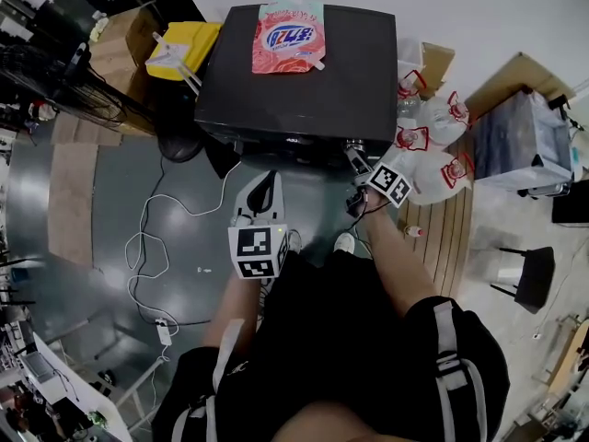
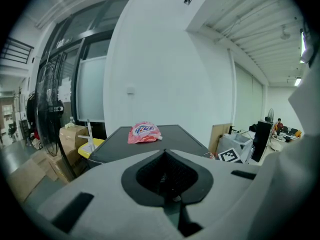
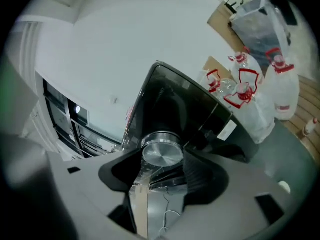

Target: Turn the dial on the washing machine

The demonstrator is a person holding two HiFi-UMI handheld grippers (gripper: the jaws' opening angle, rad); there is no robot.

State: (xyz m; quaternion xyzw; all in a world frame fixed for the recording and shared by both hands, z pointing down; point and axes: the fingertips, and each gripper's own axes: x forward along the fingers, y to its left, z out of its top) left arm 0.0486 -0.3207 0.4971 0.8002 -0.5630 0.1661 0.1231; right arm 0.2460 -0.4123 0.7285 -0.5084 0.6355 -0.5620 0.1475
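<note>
Black shorts (image 1: 340, 339) fill the near frame, the person standing right at the black washing machine (image 1: 354, 81). A pink pouch (image 1: 289, 37) lies on its top surface. The left gripper (image 1: 264, 191) hangs low, apart from the machine, jaws pressed together on nothing. The right gripper (image 1: 359, 161) is up at the front panel, clamped on the silver dial (image 3: 161, 153).

- The head view is lit evenly and brightly from overhead; a soft sheen is seen on the grey floor (image 1: 110, 238) at the left, and straight lines are bent toward the edges.
- Both gripper views are ringed by a dark fisheye vignette, and the nearest surfaces at the bottom are rendered soft.
- Glare is carried by the metal dial (image 3: 161, 153); a ceiling lamp (image 2: 298, 81) glows at the right edge.
</note>
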